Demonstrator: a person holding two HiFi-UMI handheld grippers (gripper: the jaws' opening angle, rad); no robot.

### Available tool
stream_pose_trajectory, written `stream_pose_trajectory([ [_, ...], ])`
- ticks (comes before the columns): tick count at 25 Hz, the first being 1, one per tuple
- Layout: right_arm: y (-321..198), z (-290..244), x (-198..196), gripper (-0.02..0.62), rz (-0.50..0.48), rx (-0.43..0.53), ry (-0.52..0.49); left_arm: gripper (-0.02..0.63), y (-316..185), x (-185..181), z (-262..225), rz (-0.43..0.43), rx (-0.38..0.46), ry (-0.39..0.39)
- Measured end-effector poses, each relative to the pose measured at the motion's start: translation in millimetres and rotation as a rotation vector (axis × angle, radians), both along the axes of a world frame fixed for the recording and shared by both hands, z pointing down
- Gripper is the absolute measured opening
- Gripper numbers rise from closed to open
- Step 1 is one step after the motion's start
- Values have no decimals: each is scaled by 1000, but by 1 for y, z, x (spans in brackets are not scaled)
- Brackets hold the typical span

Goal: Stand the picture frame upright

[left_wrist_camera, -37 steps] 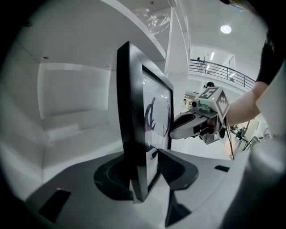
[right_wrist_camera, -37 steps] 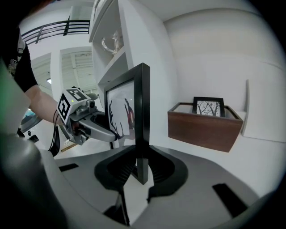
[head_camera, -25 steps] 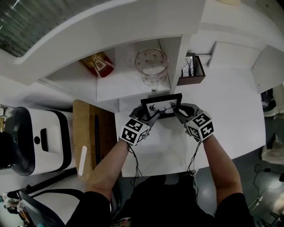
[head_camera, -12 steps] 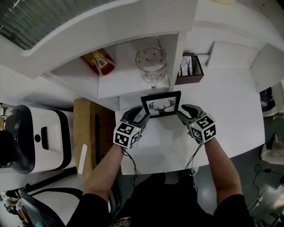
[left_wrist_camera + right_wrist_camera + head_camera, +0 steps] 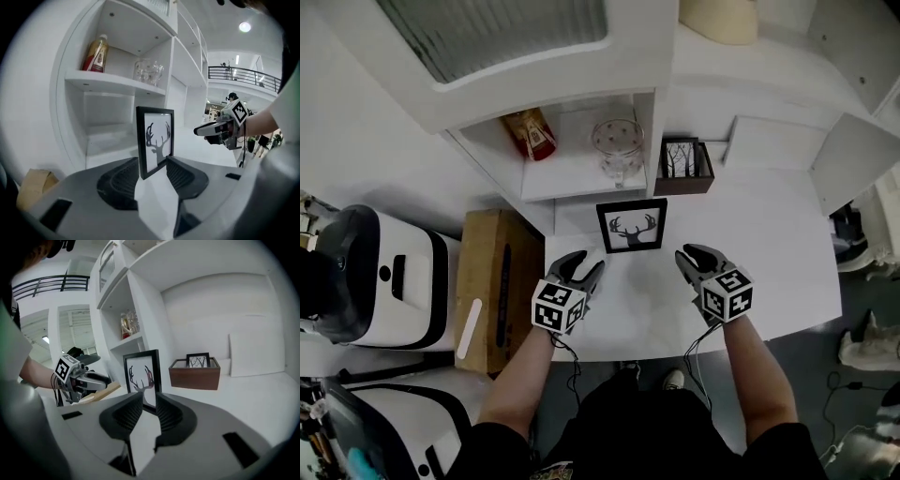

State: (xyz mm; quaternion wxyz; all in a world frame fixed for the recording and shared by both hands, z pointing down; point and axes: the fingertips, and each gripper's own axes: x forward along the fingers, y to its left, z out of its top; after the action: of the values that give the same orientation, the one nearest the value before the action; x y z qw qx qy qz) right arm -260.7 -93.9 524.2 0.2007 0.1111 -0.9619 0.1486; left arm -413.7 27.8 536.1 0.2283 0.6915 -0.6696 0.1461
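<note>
My left tool [image 5: 589, 262] gapes wide, its jaws just opened; my right tool [image 5: 692, 255] is narrower, its jaws just closing. Both are empty. The picture frame [image 5: 632, 226] stands upright on the worktop's [image 5: 750, 244] far side, beyond both. In both gripper views my jaws hide its bottom edge.

All three cameras face the picture frame [image 5: 632, 226].
</note>
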Motion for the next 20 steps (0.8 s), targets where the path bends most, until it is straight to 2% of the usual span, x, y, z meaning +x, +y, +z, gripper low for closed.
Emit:
stream_pose_trajectory([
  [2,6,-13,11,31,11,15,-21,163,11,12,-15,-30,25,-8],
  [7,32,-41,42,14,0,32,-44,30,42,49,-45,-102,69,-42],
  [17,84,-83,100,11,-44,53,-108,6,92,127,-78,-222,97,28],
  [20,98,-93,119,9,-42,57,-132,6,102,154,-86,-227,118,57],
])
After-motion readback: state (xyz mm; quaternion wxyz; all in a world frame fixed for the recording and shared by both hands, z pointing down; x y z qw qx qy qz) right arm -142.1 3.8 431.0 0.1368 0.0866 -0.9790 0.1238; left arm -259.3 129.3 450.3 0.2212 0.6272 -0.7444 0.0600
